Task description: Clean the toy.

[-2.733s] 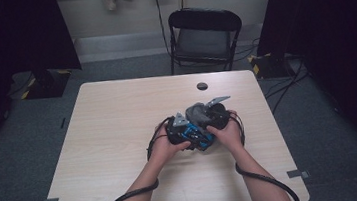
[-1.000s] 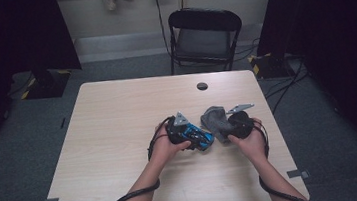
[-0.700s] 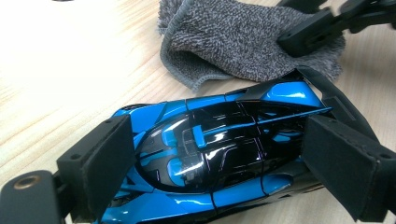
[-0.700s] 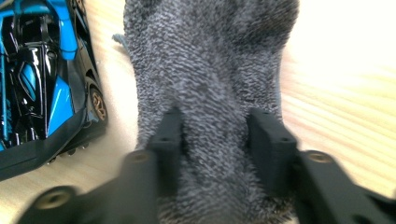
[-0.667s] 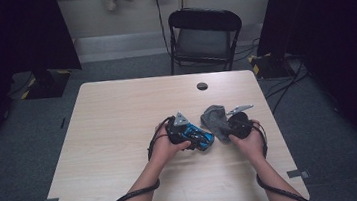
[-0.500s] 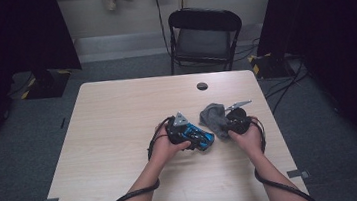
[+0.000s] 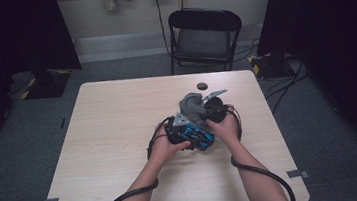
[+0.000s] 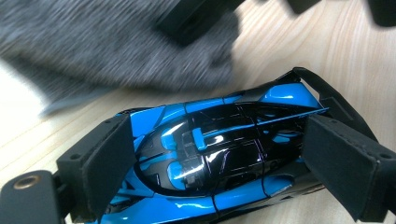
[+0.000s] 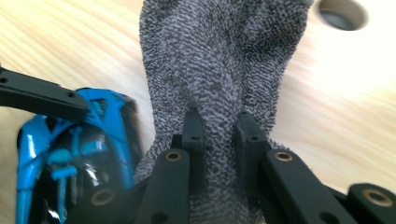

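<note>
Toy car (image 8: 205, 158) nose cut off, left tongs (image 8: 219, 163) gripping, grey cloth (image 8: 116, 42) blurred

- A toy car (image 8: 210, 158) in glossy bright blue with black panels and white glints of reflected light.
- A cloth (image 9: 219, 79) in mottled grey, a fine speckle of dark and pale loops across its nap.
- The left gripper (image 8: 219, 172) and the right gripper (image 9: 219, 135), both matt black; brass-coloured rivets dot the right one's fingers (image 9: 194, 135).
- The table (image 7: 114, 127), pale wood grain with faint streaks.
- A small black disc (image 7: 201, 85) near the table's far edge.
- A black folding chair (image 7: 203, 37) on grey carpet.
</note>
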Tool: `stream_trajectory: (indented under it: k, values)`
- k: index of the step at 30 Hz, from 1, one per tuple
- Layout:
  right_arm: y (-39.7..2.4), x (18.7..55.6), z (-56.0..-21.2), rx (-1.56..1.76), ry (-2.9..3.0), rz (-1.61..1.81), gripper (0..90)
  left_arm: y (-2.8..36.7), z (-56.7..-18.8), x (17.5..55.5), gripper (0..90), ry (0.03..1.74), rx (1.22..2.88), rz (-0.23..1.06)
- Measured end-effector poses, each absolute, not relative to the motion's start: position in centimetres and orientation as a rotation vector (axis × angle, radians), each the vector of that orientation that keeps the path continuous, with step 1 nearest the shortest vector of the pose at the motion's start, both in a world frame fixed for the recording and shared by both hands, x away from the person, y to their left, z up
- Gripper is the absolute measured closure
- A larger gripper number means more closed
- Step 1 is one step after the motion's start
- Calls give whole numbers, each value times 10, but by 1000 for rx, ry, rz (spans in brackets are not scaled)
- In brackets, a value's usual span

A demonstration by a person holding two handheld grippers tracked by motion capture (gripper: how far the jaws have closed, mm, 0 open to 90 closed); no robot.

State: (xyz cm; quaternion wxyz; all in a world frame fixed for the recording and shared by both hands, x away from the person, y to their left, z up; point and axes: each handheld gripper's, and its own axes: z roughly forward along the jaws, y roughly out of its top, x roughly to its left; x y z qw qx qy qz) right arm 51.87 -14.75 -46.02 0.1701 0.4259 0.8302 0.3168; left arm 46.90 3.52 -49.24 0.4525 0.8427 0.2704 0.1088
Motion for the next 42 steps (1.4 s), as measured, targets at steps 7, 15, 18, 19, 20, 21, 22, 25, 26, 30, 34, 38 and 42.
stream_trajectory:
  k: [7,15,18,19,20,21,22,25,26,30,34,38,42]
  values:
    - [-128,523,-473,1102,2455,849,777,34,-492,469,93,667,2088,266]
    - [-139,519,-472,1063,2508,863,777,35,-492,469,91,668,2083,268]
    - [-145,517,-472,1061,2514,864,777,35,-492,468,91,673,2086,275]
    - [-147,516,-472,1054,2518,858,777,35,-492,468,91,675,2085,275]
    - [-149,515,-472,1047,2523,854,777,35,-492,468,91,677,2086,273]
    - [-152,514,-471,1045,2527,851,776,35,-492,468,91,679,2089,273]
    - [-155,513,-471,1047,2529,849,776,35,-492,468,91,680,2089,273]
    - [-166,510,-471,1056,2533,852,776,35,-492,469,91,683,2091,276]
    - [-169,509,-470,1064,2534,855,776,35,-492,469,91,684,2089,280]
    - [-182,502,-471,1076,2530,872,775,36,-491,469,92,689,2090,284]
    - [-189,496,-472,1086,2525,886,776,35,-491,468,92,697,2094,282]
    - [-192,489,-472,1097,2517,890,775,35,-491,468,92,701,2095,281]
    - [-194,483,-473,1106,2511,898,776,35,-491,468,92,701,2094,282]
